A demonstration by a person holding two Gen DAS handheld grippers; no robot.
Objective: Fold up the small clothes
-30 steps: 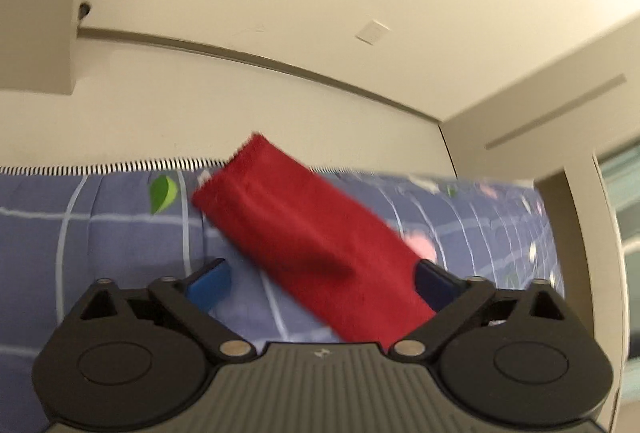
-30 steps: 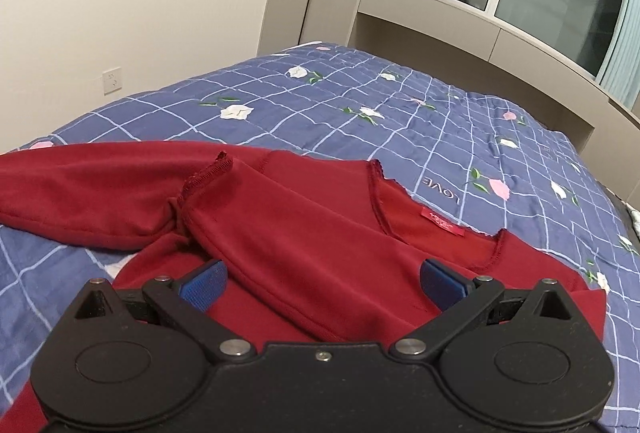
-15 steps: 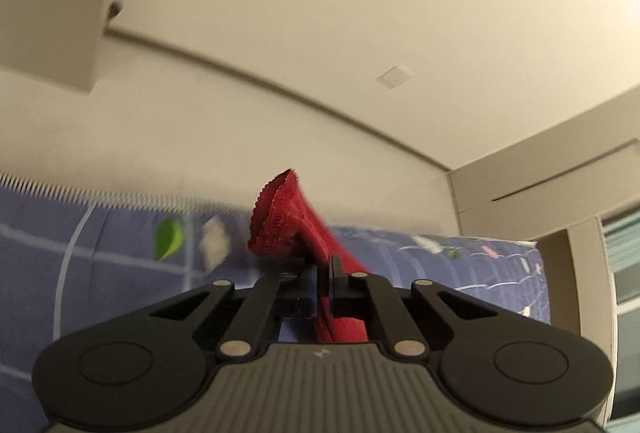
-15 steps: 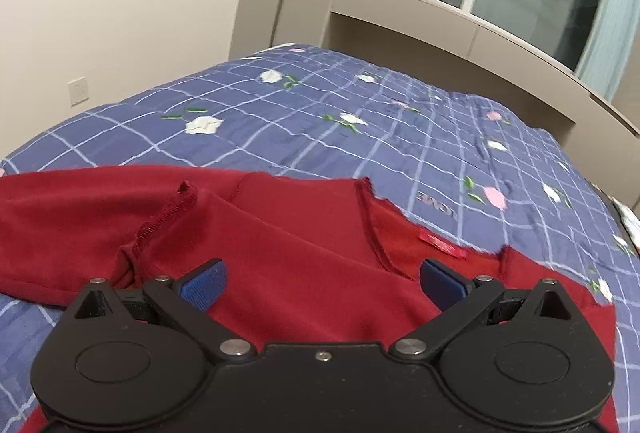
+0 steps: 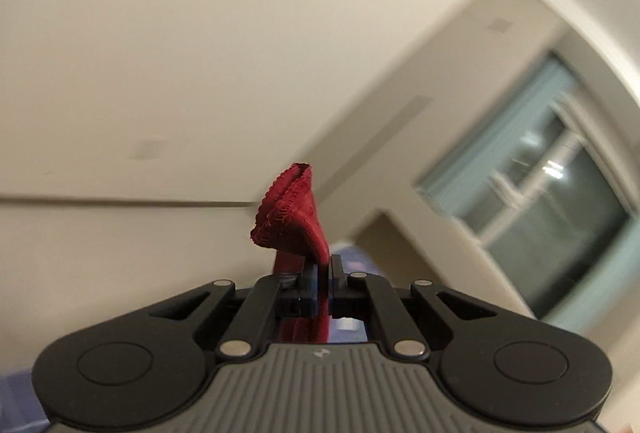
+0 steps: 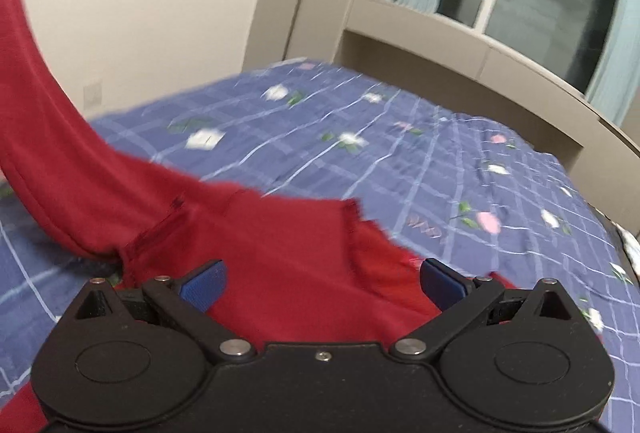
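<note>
We had the left tool (image 5: 323, 267) clamped on the cuff (image 5: 289, 211) of the red top (image 6: 288, 273), lifting that sleeve (image 6: 36, 121) high so it could swing across the body lying on the bed (image 6: 400, 153). The right tool (image 6: 322, 283) hung open over the chest, touching nothing. The bed beyond the collar offered open room.
</note>
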